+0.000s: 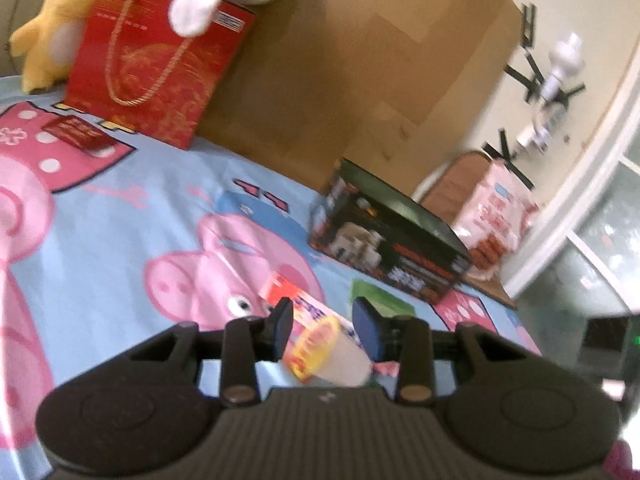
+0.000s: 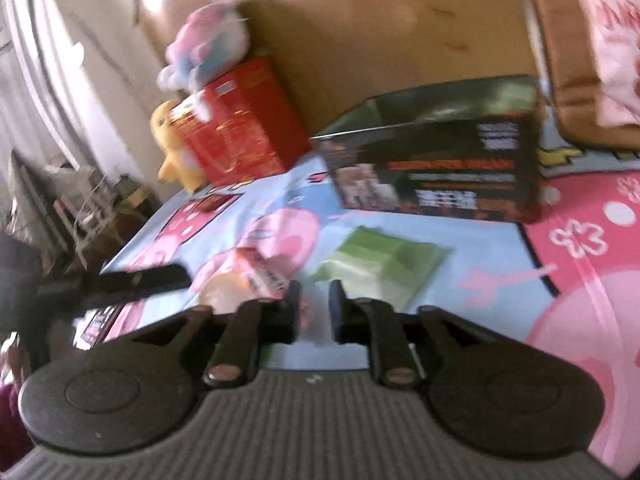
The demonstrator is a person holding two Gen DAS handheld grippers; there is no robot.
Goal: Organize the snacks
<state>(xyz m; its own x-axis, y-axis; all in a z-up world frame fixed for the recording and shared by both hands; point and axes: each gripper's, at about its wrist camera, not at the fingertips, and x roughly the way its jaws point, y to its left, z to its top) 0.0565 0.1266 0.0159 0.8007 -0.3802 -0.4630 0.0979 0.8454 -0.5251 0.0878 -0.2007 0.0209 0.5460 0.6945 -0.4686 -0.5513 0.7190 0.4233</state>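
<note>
My left gripper is shut on a clear snack cup with a yellow and red lid, held just above the cartoon bedsheet. A red and white packet shows just beyond the cup. In the right wrist view that cup sits at the left, beside a black finger of the left gripper. My right gripper stands open with a narrow gap and nothing between its pads. A green packet lies flat on the sheet just ahead of it. The open black box stands beyond the packet.
A red gift bag with plush toys on and beside it stands at the back. A large cardboard box rises behind. A small red packet lies on the sheet. A pink pack rests on a brown chair.
</note>
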